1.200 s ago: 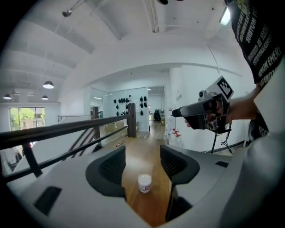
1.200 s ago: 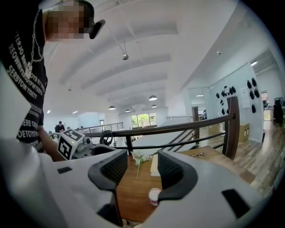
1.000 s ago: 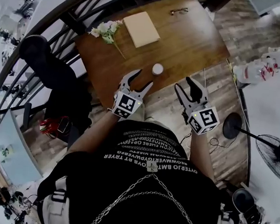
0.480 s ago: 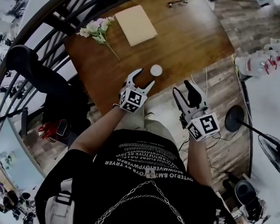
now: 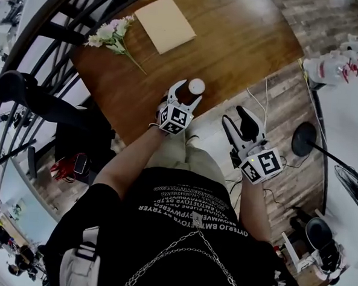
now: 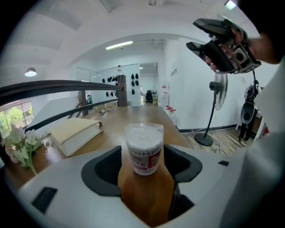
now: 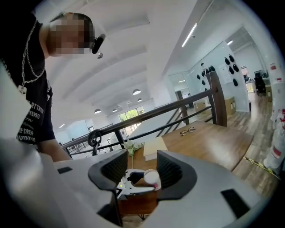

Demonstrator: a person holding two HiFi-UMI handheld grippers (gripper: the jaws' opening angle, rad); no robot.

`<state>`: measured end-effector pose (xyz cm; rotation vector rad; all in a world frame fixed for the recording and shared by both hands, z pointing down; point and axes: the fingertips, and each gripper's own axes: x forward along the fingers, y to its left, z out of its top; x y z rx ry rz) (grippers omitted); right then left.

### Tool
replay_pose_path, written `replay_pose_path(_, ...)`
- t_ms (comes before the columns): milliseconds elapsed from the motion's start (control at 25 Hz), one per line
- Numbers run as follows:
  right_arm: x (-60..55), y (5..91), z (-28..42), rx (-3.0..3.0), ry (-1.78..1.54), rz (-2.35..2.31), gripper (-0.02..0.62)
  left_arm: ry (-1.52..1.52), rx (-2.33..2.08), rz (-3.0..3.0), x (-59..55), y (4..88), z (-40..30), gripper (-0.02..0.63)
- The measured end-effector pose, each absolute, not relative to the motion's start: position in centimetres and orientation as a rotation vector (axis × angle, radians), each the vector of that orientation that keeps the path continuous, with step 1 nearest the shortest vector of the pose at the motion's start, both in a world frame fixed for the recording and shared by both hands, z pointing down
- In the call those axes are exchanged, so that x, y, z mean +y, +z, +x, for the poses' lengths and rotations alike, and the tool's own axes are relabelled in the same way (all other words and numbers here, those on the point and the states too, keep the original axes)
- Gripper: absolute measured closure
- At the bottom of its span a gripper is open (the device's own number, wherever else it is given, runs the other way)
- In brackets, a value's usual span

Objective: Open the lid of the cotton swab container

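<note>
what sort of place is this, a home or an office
Probably an open-plan office or studio: a wooden table beside a dark railing, a ceiling strip light over white rooms behind, and a standing fan on the wood floor.

Black short-sleeved T-shirt (image 5: 188,197) with rows of white lettering, a silver chain (image 5: 160,251) across it. The left hand-held gripper (image 5: 187,90) and right hand-held gripper (image 5: 235,115) are white with black-lined jaws, each bearing a square-marker cube (image 5: 174,118) at its 6 o'clock end.
</note>
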<state>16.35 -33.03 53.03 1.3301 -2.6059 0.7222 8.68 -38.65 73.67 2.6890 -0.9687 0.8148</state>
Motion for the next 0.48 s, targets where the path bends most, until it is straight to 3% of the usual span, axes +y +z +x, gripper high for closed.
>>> replay_pose_path(480,-32.4,52.6,16.3,-2.643,0.750,1.312,0.394,0.831,-0.994,2.712,-38.4,73.9,9.2,0.342)
